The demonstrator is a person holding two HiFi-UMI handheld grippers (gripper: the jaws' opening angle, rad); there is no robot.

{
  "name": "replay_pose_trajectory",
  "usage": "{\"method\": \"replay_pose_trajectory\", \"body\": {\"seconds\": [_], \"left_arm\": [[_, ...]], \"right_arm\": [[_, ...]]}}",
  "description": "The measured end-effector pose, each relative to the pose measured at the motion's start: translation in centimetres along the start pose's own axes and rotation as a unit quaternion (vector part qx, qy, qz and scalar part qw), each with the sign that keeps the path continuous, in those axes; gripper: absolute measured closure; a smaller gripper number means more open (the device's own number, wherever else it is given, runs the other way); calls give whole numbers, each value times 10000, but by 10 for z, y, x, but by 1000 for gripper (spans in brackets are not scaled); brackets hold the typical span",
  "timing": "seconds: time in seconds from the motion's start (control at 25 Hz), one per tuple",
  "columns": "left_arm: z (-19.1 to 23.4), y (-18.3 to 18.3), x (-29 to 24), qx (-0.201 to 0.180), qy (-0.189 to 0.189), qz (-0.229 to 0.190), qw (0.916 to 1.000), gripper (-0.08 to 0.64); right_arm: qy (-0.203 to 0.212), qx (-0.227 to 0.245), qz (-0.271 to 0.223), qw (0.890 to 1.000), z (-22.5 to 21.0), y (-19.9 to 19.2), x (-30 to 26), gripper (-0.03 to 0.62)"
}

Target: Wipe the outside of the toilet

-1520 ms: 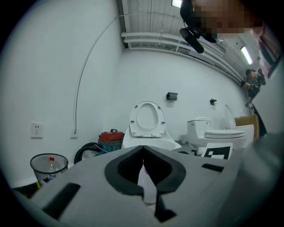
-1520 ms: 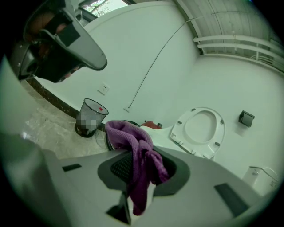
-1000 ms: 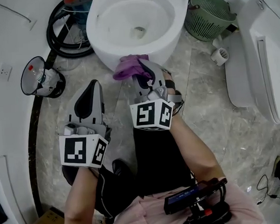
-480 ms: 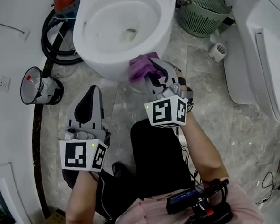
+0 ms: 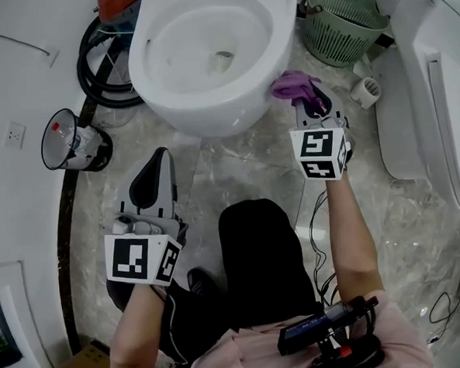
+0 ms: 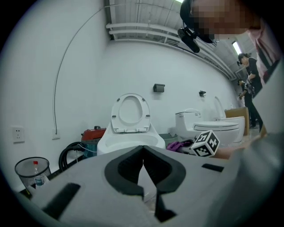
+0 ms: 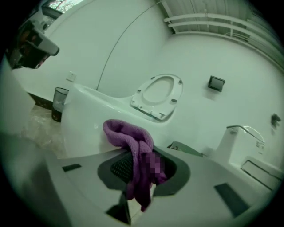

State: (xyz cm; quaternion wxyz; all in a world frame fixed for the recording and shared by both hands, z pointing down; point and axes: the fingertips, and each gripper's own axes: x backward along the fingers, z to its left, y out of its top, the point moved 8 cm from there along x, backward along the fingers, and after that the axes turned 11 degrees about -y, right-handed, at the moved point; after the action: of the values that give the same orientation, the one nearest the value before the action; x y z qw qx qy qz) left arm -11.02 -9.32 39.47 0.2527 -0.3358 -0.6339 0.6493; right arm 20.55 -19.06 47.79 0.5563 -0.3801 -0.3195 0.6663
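A white toilet (image 5: 207, 56) with its seat raised (image 6: 130, 113) stands at the top of the head view. My right gripper (image 5: 312, 104) is shut on a purple cloth (image 5: 295, 84), which presses against the right side of the bowl's outer wall. In the right gripper view the cloth (image 7: 133, 153) hangs from the jaws against the bowl (image 7: 93, 119). My left gripper (image 5: 153, 172) hovers over the floor in front of the bowl, shut with nothing in it (image 6: 143, 166).
A green basket (image 5: 343, 21) and a paper roll (image 5: 366, 92) sit right of the toilet. A second toilet (image 5: 434, 89) is at far right. A black hose (image 5: 103, 70), a red machine (image 5: 119, 2) and a cup-like bin (image 5: 73, 141) lie left.
My right gripper has carried the purple cloth from the front of the bowl around to its right side. The left gripper has stayed in place.
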Motion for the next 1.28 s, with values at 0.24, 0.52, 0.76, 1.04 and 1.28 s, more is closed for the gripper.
{"method": "replay_pose_trajectory", "body": {"seconds": [0.24,0.52,0.76,1.04,1.28], "left_arm": [[13,-2,6,28,17,-119,9999,551],[33,-2,30,67,133,-264,9995,551],[66,-6,64,115,409,-324,9986,551],[98,-21,106,164,736,-230,9969,551],[113,-33,135,215,943,-141,9952,551]], "right_arm": [[-418,-447,-357,9975,-12,34,29,499],[35,-755,-1008,9920,35,97,65,494],[809,-703,-1277,9860,117,141,82,492],[1532,-1040,-1119,9763,221,142,73,488],[1739,-907,-706,9780,287,125,58,488]]}}
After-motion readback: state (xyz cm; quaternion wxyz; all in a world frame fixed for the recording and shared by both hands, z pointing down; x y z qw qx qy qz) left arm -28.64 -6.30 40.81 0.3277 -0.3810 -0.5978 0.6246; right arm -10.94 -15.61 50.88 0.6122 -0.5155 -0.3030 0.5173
